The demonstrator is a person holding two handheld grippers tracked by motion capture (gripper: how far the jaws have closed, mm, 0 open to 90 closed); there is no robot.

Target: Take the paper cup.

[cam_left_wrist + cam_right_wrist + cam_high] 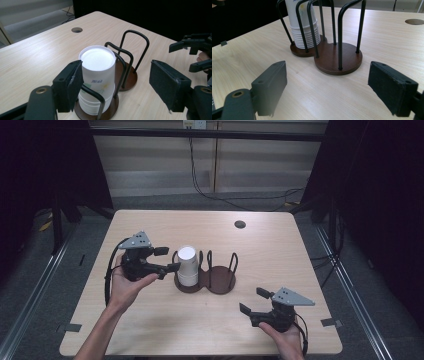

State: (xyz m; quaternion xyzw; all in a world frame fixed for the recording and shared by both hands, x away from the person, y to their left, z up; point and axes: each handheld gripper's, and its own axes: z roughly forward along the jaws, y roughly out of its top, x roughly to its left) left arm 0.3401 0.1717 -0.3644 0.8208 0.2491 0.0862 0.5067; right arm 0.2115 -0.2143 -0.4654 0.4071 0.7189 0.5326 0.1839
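A stack of white paper cups (187,265) stands upside down in the left bay of a two-bay holder (222,284) with round brown bases and black wire loops. The right bay is bare. My left gripper (170,259) is held just left of the stack, open. In the left gripper view the cups (97,70) sit between the jaws, close by the left pad (76,85) and well clear of the other pad. My right gripper (251,300) rests near the table's front right, open with nothing in it. From there the holder (337,57) and the cups (303,25) lie ahead.
A round cable hole (240,224) sits in the wooden table (150,320) near its far edge. Grey tape marks the front corners. Cables run along the floor behind the table, with dark curtains on both sides.
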